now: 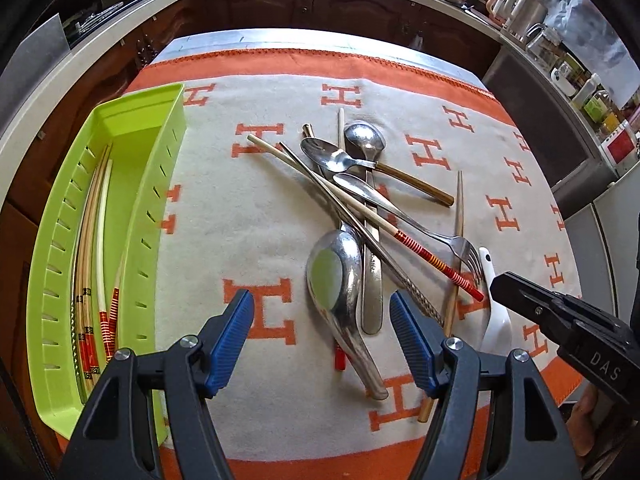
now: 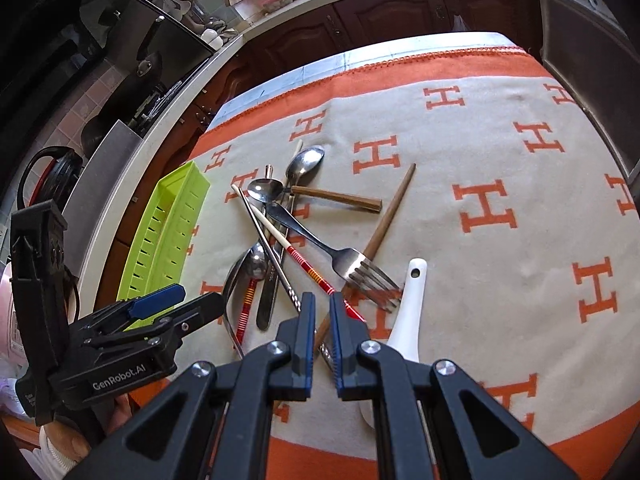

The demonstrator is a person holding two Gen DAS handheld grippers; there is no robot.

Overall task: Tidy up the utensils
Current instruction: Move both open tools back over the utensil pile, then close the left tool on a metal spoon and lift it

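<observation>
Two pairs of tongs hang over a heap of cutlery on the orange-and-cream blanket [image 1: 248, 216] covering the counter. The left tongs [image 1: 322, 312] gape wide and empty above a large steel spoon [image 1: 334, 276]. The right tongs [image 2: 321, 304] are clenched with nothing visibly between them, near the fork [image 2: 360, 268] and white ceramic spoon [image 2: 404, 320]. Several chopsticks [image 1: 94, 240] already lie in the green tray [image 1: 154, 216] at the left.
</observation>
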